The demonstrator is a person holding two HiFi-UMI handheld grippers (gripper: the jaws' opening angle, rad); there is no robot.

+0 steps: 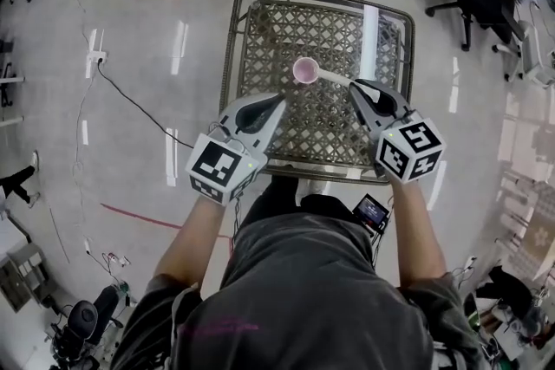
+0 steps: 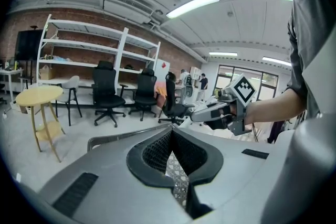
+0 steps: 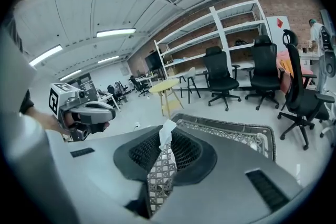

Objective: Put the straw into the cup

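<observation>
Lattice desk (image 1: 286,30), mid-frame: our right tool (image 1: 354,87) pinches the straw (image 1: 334,77) by its near end, far tip at the cup (image 1: 305,70). We judge it light and crushable. Our left tool (image 1: 279,100) is closed and empty.

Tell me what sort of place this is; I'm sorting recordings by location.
Probably an office-like lab or workshop: black swivel chairs, white open shelving against a brick wall, and strip lights on the ceiling.

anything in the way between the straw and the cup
Nothing visible does. The straw, pinched in the right gripper, has its free end at the pink cup's open rim. The left gripper sits off to the side, clear of that path.
</observation>
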